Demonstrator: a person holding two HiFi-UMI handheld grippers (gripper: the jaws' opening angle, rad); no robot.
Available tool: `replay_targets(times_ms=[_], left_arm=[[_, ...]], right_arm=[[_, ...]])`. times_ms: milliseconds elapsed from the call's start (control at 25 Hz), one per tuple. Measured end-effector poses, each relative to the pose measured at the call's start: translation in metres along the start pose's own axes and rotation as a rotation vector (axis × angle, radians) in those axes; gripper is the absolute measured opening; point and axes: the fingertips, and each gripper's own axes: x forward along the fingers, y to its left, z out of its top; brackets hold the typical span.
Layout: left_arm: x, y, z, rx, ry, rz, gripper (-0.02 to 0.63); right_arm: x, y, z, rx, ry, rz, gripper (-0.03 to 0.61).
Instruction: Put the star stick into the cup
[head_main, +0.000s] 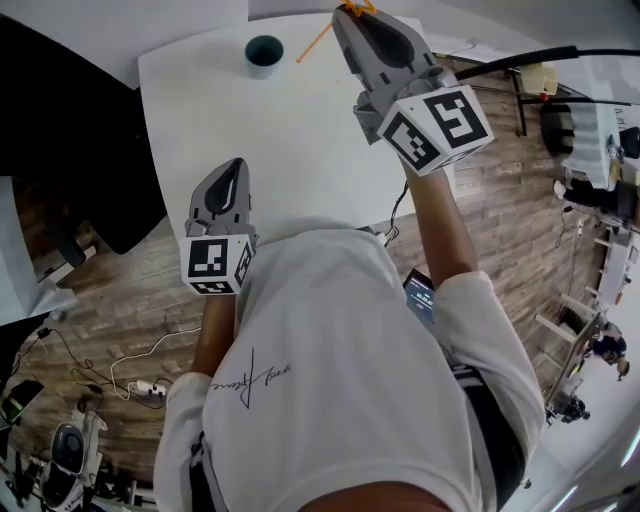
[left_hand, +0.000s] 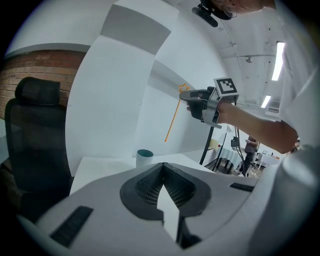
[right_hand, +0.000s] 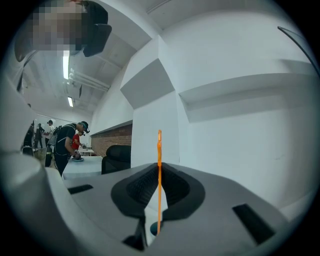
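Two grippers: the left gripper (head_main: 232, 166), jaws pressed together on nothing, hangs over the near part of the single white table (head_main: 300, 150). The right gripper (head_main: 350, 12), raised farther out, pinches the one star stick (head_main: 314, 43), a thin orange rod with its star at the held end. Beyond, one teal cup (head_main: 264, 52) stands near the far edge, with bare tabletop around it.

Left gripper (head_main: 232, 166): jaws together, nothing between them, over the near edge of the table (head_main: 300, 140).
Right gripper (head_main: 347, 12): held high above the table's far side, jaws clamped on the stick (right_hand: 159, 195).
Right arm (head_main: 441, 215): stretched forward along the table's right edge.
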Motion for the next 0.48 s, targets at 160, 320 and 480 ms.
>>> replay_targets(times_ms=[160, 320, 480], left_arm=[[0.009, 0.003, -0.006, -0.018, 0.018, 0.002, 0.008], [0.012, 0.011, -0.009, -0.030, 0.037, -0.003, 0.008], [0.019, 0.006, -0.015, -0.068, 0.050, -0.028, 0.008]], right_arm=[[0.014, -0.009, -0.002, 0.009, 0.001, 0.009, 0.017], [0.030, -0.009, -0.007, 0.019, 0.003, 0.010, 0.017], [0.036, -0.021, -0.011, 0.042, 0.017, -0.008, 0.017]])
